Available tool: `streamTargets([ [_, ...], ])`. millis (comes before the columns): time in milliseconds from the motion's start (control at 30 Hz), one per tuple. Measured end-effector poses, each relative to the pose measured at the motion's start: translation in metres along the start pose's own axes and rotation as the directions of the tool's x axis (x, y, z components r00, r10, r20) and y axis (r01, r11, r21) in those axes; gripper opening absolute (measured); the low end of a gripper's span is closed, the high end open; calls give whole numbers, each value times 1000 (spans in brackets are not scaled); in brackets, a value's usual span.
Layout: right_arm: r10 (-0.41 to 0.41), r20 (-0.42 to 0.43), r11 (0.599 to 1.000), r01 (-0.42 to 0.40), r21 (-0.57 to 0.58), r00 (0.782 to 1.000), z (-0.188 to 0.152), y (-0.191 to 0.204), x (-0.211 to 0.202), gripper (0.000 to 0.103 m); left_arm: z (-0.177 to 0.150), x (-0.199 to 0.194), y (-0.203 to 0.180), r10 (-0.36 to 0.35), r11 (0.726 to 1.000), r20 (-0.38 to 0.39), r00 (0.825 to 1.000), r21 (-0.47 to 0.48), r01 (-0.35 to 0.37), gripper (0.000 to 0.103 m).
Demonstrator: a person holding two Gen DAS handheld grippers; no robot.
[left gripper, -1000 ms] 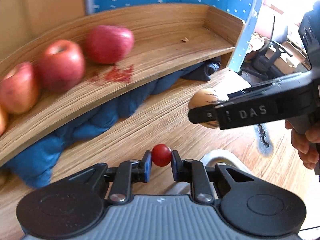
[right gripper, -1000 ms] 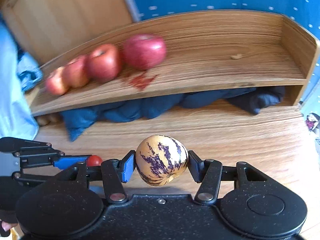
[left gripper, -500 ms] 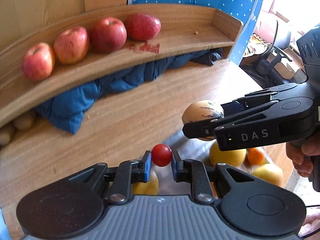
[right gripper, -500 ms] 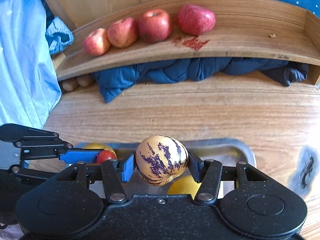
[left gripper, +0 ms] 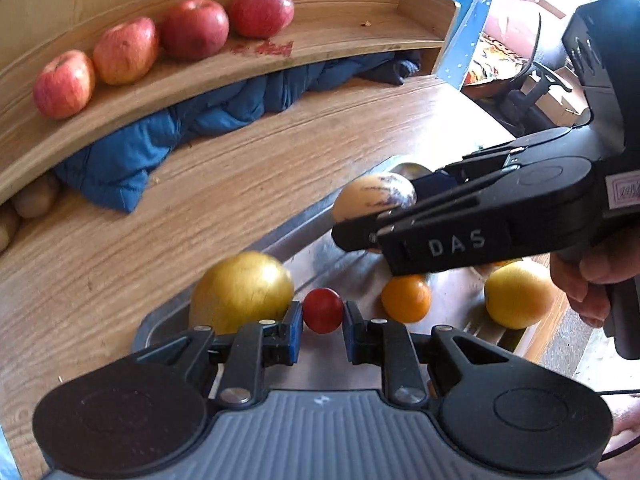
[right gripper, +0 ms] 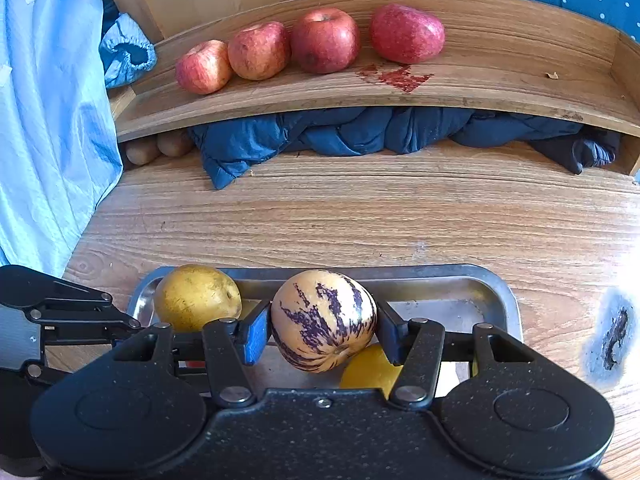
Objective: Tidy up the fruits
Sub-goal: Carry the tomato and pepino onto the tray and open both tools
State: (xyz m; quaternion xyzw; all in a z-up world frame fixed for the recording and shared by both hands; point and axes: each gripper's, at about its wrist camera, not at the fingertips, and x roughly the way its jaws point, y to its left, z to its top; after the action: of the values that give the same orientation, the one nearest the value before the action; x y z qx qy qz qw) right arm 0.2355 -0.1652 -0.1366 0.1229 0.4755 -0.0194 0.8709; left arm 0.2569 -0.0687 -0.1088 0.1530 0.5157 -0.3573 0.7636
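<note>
Holding a cherry tomato point(left gripper: 322, 310) between its blue pads, the left hand-held gripper point(left gripper: 322, 322) hangs over the near-left end of the metal tray point(right gripper: 502, 294), just beside a large yellow fruit point(left gripper: 242, 290). The tomato is judged light, thin-skinned and soft; it needs only a faint pinch across its widest part, since more pressure may split it. The right hand-held gripper point(right gripper: 322, 334) pinches a pepino melon point(right gripper: 323, 320), cream with purple stripes, across its middle above the tray. This fruit appears heavier, smooth and rounded, so it may slip or rotate unless the pads stay on its broadest girth. An orange point(left gripper: 406, 298) and a yellow citrus point(left gripper: 518, 294) lie in the tray. Four red apples point(right gripper: 325, 40) sit in a row on the wooden shelf point(right gripper: 500, 76) beyond the tabletop point(right gripper: 360, 220), with free space to their right.
</note>
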Motion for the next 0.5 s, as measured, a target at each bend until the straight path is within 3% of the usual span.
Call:
streamTargets([
  [333,-15,15,1000,15,-25,1000,-3,8,-4,57,-9,-5,10,3,999,-9,1000,-54,-4,23],
  [500,-41,50,999,42,-18,998,-7,14,-19,62,-12,-12,12,8,998,-2,1000,-69,-8,36],
])
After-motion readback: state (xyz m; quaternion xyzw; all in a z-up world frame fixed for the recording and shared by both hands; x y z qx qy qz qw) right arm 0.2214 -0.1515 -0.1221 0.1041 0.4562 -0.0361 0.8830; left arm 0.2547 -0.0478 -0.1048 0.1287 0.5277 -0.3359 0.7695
